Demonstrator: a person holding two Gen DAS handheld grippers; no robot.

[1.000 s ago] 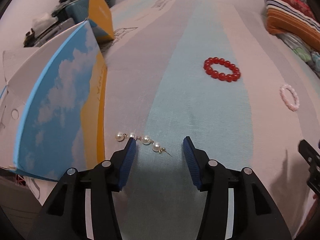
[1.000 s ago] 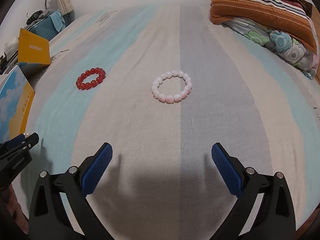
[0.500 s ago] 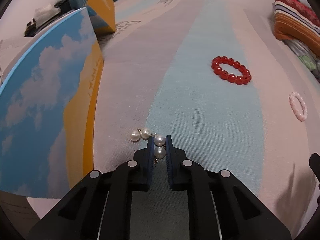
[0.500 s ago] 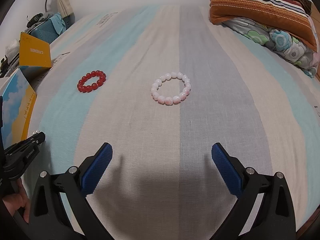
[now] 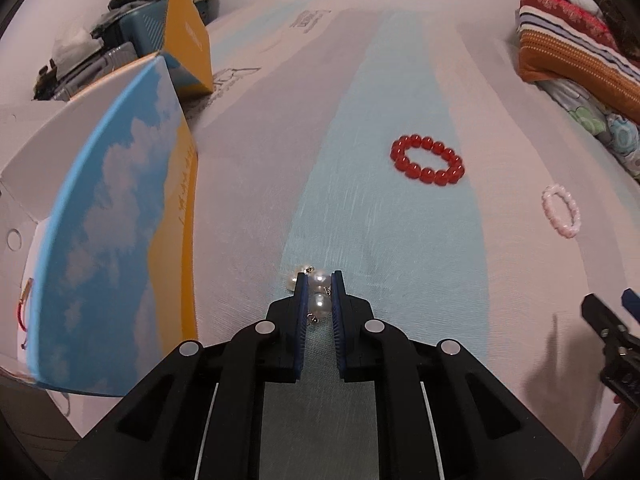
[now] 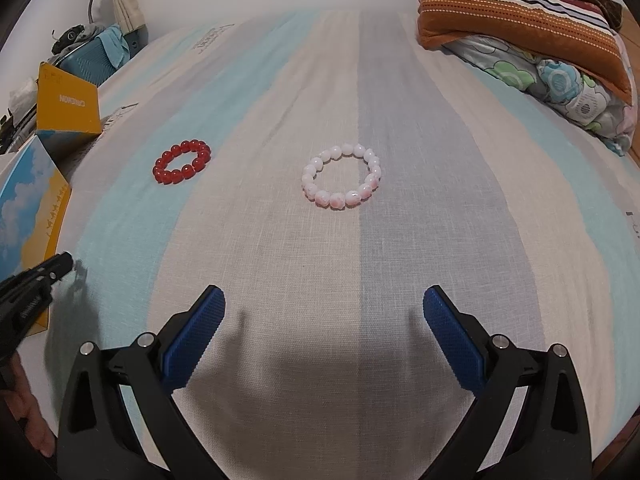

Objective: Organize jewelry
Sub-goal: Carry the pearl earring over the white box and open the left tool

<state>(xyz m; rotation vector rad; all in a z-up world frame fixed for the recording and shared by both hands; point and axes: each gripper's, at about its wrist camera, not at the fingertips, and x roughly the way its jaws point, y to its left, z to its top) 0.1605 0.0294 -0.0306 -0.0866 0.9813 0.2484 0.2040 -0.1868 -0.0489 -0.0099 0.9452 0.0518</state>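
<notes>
My left gripper (image 5: 319, 280) is shut on a pearl earring (image 5: 319, 294) and holds it just above the striped bedsheet, next to an open box with a sky-print lid (image 5: 112, 216). A red bead bracelet (image 5: 428, 160) lies farther ahead; it also shows in the right wrist view (image 6: 182, 162). A pink-white bead bracelet (image 6: 342, 176) lies on the sheet ahead of my right gripper (image 6: 324, 300), which is open and empty. That bracelet shows small in the left wrist view (image 5: 560, 216).
A yellow box flap (image 6: 66, 106) stands at the left bed edge by a teal basket (image 6: 94, 60). Folded striped and floral blankets (image 6: 532, 36) are piled at the far right. The striped bedsheet (image 6: 400, 80) stretches ahead.
My left gripper closed on the pearl earring and has lifted it slightly off the sheet. My right gripper stayed open and hardly moved.
</notes>
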